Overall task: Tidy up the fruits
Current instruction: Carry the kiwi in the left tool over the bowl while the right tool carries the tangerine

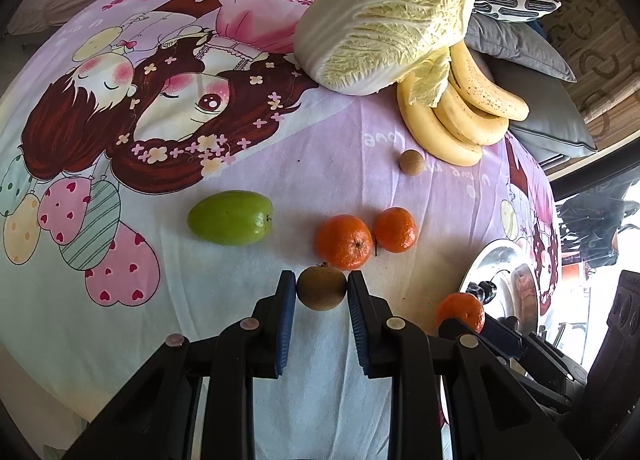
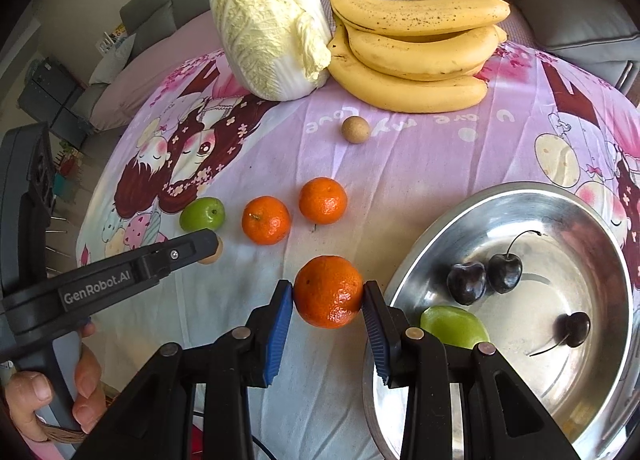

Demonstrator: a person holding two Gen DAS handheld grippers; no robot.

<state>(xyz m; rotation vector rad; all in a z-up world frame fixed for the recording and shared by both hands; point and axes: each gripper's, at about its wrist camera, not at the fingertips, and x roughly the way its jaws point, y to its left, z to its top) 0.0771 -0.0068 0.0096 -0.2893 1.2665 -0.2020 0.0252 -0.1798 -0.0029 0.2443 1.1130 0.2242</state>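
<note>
My left gripper (image 1: 322, 288) is shut on a small brown round fruit (image 1: 321, 287) just above the cartoon-print cloth. My right gripper (image 2: 328, 292) is shut on a tangerine (image 2: 329, 291), beside the steel bowl (image 2: 596, 220); that tangerine also shows in the left wrist view (image 1: 461, 310). The bowl holds three dark cherries (image 2: 466, 282) and a green fruit (image 2: 454, 326). Two tangerines (image 1: 345, 241) (image 1: 395, 229), a green fruit (image 1: 231, 217) and another small brown fruit (image 1: 411, 162) lie on the cloth.
A napa cabbage (image 1: 384, 20) and a bunch of bananas (image 1: 460, 112) lie at the back of the cloth. Grey and patterned cushions (image 1: 532, 48) sit behind them. The left gripper's body (image 2: 120, 272) reaches in from the left in the right wrist view.
</note>
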